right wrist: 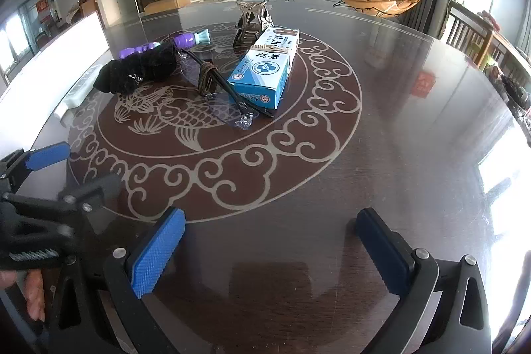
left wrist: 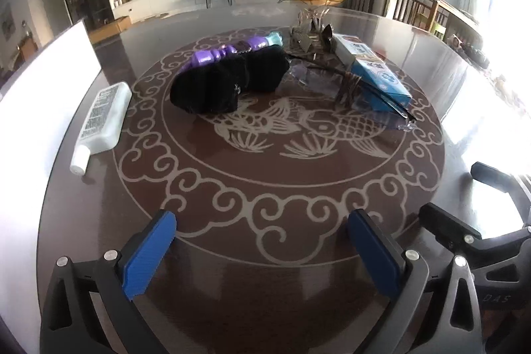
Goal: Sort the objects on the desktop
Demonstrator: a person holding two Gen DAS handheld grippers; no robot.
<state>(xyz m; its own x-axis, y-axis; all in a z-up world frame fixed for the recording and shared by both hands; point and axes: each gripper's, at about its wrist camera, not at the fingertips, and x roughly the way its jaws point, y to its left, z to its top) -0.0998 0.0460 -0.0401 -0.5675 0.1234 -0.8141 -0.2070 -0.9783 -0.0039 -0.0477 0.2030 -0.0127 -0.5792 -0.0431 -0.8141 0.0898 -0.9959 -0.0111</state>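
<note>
Left wrist: dark round table [left wrist: 265,254], fish inlay; living room behind; both tongs [left wrist: 262,247] [right wrist: 270,247] wide open, empty.

A round dark table [left wrist: 265,254] bears a black cloth [left wrist: 229,82], blue box [left wrist: 378,72], glasses [left wrist: 318,78], white bottle [left wrist: 103,118].

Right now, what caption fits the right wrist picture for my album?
Open right gripper above patterned table, facing blue box, glasses, black cloth.

Items sitting on the dark round table [left wrist: 265,254]

Lying there: one white squeeze bottle [left wrist: 103,118], one black fuzzy cloth [left wrist: 229,78], one purple ridged toy [left wrist: 225,50], one blue-white carton [left wrist: 375,68], one clear-lensed glasses pair [left wrist: 332,82], one brown hair clip [right wrist: 249,19].
</note>
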